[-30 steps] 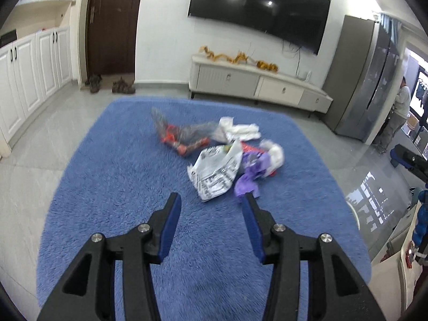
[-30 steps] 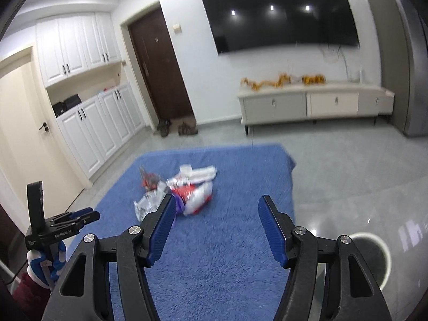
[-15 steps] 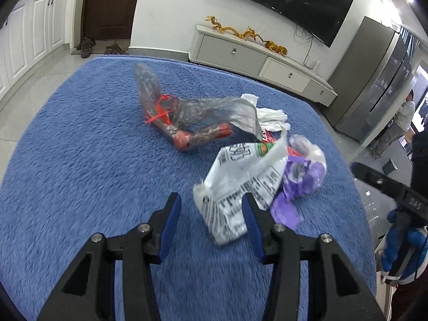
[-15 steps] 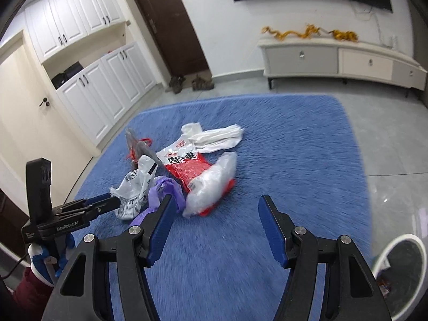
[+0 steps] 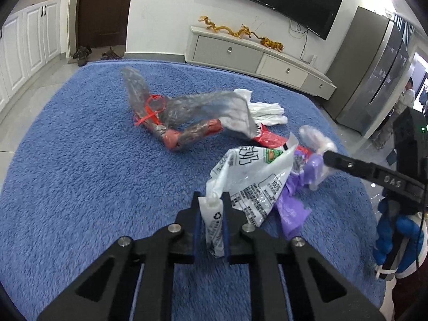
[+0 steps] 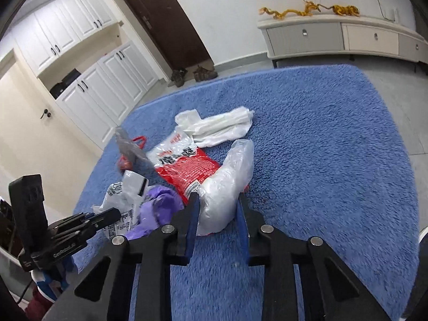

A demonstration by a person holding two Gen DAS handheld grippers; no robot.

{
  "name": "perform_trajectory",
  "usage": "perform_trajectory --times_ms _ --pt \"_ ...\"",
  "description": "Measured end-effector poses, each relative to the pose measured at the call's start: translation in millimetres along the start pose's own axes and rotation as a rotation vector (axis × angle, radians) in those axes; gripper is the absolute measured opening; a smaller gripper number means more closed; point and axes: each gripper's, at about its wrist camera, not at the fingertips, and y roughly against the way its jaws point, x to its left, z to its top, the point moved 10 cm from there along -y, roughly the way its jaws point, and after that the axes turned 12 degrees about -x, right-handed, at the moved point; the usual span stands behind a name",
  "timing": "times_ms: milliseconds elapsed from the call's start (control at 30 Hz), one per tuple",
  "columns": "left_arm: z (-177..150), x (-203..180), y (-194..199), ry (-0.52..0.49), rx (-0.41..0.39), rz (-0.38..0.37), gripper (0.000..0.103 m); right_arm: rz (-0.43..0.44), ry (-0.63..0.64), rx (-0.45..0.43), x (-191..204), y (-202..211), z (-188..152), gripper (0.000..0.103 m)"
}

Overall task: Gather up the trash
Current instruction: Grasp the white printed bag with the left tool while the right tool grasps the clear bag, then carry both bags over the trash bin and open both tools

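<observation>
A heap of trash lies on the blue rug (image 5: 67, 174). My left gripper (image 5: 211, 200) is closing, its pads pinching a corner of the white printed plastic bag (image 5: 248, 176). In the right wrist view my right gripper (image 6: 218, 200) is closing around the clear plastic bag (image 6: 230, 176), which fills the gap between the pads. Beside these lie a purple bag (image 6: 157, 206), a red and white packet (image 6: 184, 165), a white cloth bundle (image 6: 224, 125) and grey bubble wrap with red tape (image 5: 182, 112). Each gripper shows at the edge of the other's view.
A low white TV cabinet (image 5: 254, 58) stands along the far wall under a wall screen. Shoes (image 5: 83, 52) sit by the dark door, white cupboards (image 6: 107, 85) line the left side. A grey fridge (image 5: 374, 75) and a standing person (image 5: 404, 101) are at the right.
Both grippers came down and forward to the heap. The left jaws narrowed onto the white printed bag, and the right jaws narrowed around the clear bag.
</observation>
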Motion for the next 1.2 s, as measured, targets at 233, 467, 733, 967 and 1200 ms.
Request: perform_trajectory --times_ms 233,467,733,967,1200 --pt "-2 -12 47 -0.011 -0.051 0.002 0.011 0.007 0.022 -0.083 1 70 6 0.026" --pt "-9 -23 95 -0.045 -0.076 0.012 0.011 -0.018 0.075 -0.138 -8 151 -4 0.026" --pt "-5 -66 131 -0.102 -0.114 -0.025 0.011 -0.1 0.014 -0.218 -59 239 -24 0.026" --pt "-18 -140 120 -0.21 -0.066 -0.089 0.011 -0.201 -0.061 -0.294 -122 308 -45 0.026" --pt "-52 -253 81 -0.363 0.034 -0.199 0.011 -0.295 -0.176 -0.319 -202 348 -83 0.026"
